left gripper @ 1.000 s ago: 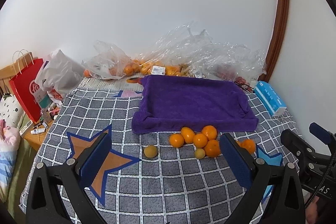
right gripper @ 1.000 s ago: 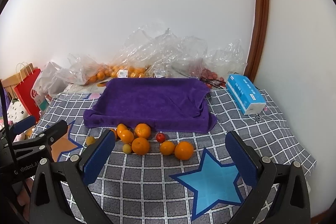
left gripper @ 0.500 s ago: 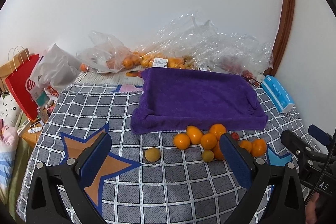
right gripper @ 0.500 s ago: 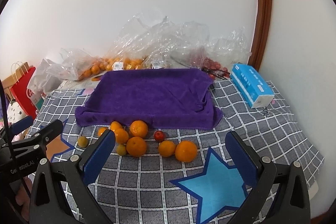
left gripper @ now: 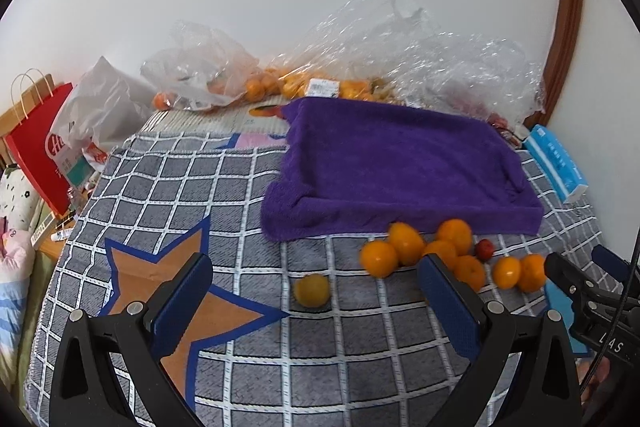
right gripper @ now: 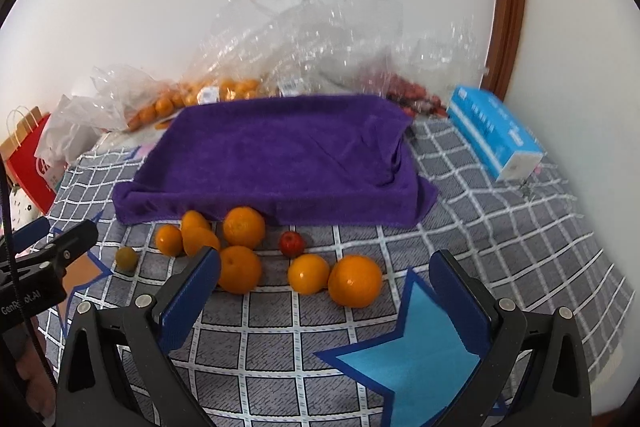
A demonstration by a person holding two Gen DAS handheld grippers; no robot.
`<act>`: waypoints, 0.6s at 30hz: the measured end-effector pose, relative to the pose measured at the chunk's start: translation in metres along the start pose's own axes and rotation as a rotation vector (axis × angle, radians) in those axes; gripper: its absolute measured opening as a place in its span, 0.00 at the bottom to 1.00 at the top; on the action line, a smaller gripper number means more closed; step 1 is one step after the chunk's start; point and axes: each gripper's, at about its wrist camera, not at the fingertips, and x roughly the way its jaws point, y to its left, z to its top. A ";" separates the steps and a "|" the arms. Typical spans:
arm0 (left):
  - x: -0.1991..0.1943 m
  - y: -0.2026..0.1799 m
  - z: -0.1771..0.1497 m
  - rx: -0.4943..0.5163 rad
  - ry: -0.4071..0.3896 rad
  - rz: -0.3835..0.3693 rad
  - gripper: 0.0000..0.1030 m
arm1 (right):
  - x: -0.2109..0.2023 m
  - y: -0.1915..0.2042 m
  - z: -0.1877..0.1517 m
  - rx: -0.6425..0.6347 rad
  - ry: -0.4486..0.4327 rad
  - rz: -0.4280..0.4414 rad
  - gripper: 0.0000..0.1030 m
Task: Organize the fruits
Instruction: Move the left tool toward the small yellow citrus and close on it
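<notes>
Between the wide-spread blue pads of the left tongs point(left gripper: 316, 299), which hold nothing, a lone yellowish fruit point(left gripper: 312, 290) lies on the checked cloth point(left gripper: 320, 375), apart from the rest. The right tongs point(right gripper: 325, 293) are equally wide open and empty, with the two nearest oranges point(right gripper: 338, 279) framed between their pads.

The step in hand looks like the first pick. To do it well, each pair of tongs should come down so the pads straddle one fruit at its widest part and close gently, since round fruit on soft cloth rolls at a nudge. The lone yellowish fruit is the easy target for the left; for the right, the large outer orange point(right gripper: 355, 281) is best taken from its free side, because it touches its neighbour. The small red fruit point(right gripper: 291, 243) just behind needs a narrower, more careful closing.

The remaining oranges point(right gripper: 224, 235) cluster against the front edge of the purple towel point(right gripper: 280, 155), which drapes over what seems a shallow tray; nothing lies on it yet. Behind it, clear plastic bags point(left gripper: 400, 59) against the wall hold more oranges and some small red fruit. A blue tissue pack point(right gripper: 496, 135) lies to the right, a red paper bag point(left gripper: 40, 155) off the left edge.
</notes>
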 end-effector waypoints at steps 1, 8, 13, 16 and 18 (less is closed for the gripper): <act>0.003 0.003 -0.001 -0.001 0.004 0.005 1.00 | 0.004 -0.001 -0.001 0.000 0.005 -0.006 1.00; 0.030 0.023 -0.008 -0.027 0.055 0.029 0.99 | 0.029 -0.009 -0.011 0.013 0.057 -0.020 0.98; 0.046 0.033 -0.013 -0.049 0.105 0.000 0.94 | 0.048 -0.005 -0.021 -0.029 0.102 -0.025 0.89; 0.048 0.034 -0.017 -0.033 0.105 -0.006 0.91 | 0.058 -0.009 -0.025 -0.034 0.120 -0.033 0.77; 0.047 0.036 -0.019 -0.031 0.101 -0.012 0.91 | 0.059 -0.015 -0.027 -0.020 0.134 -0.014 0.73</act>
